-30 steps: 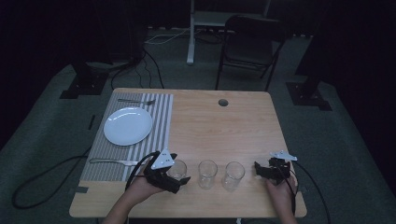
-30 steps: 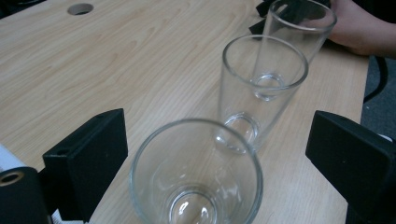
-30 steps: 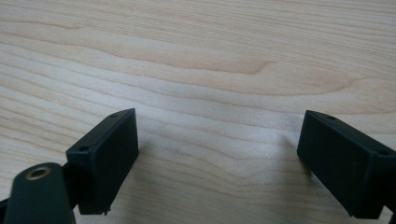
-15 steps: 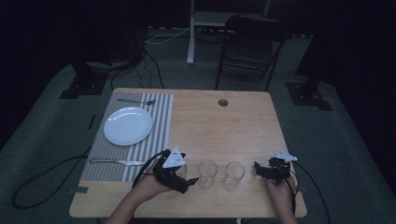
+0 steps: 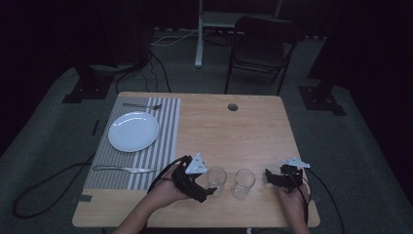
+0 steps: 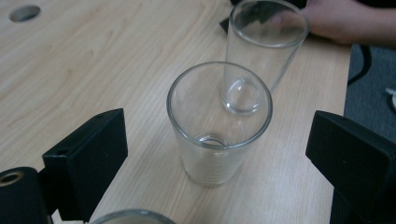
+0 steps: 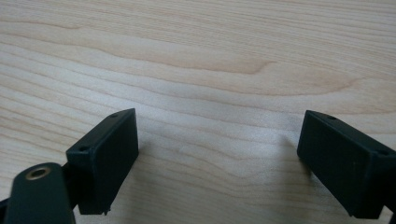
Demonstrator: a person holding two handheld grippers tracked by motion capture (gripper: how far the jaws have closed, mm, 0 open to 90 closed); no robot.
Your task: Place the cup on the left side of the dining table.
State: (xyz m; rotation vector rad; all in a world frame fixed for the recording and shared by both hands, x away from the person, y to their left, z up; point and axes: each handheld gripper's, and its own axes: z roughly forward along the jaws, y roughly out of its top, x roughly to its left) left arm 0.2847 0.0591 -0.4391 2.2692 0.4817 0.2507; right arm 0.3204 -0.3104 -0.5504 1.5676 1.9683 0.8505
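Observation:
Three clear empty glasses stand in a row near the table's front edge. My left gripper (image 5: 200, 184) is open and points along that row. In the left gripper view its jaws (image 6: 219, 142) stand wide on either side of the middle glass (image 6: 218, 128) without touching it. The far glass (image 6: 264, 44) stands upright behind it, and the rim of the near glass (image 6: 130, 216) shows at the bottom edge. From above I see the middle glass (image 5: 216, 179) and the far glass (image 5: 242, 183). My right gripper (image 5: 272, 177) rests open on the wood, right of the glasses, with nothing between its jaws (image 7: 219, 140).
A striped placemat (image 5: 165, 126) on the left carries a white plate (image 5: 133, 131), a fork (image 5: 142, 105) behind it and a knife (image 5: 124, 169) in front. A cable hole (image 5: 232, 107) sits at the table's back. A chair (image 5: 260, 44) stands beyond the table.
My left gripper has moved right along the front edge, past the near glass, and now frames the middle glass. The right gripper has stayed put.

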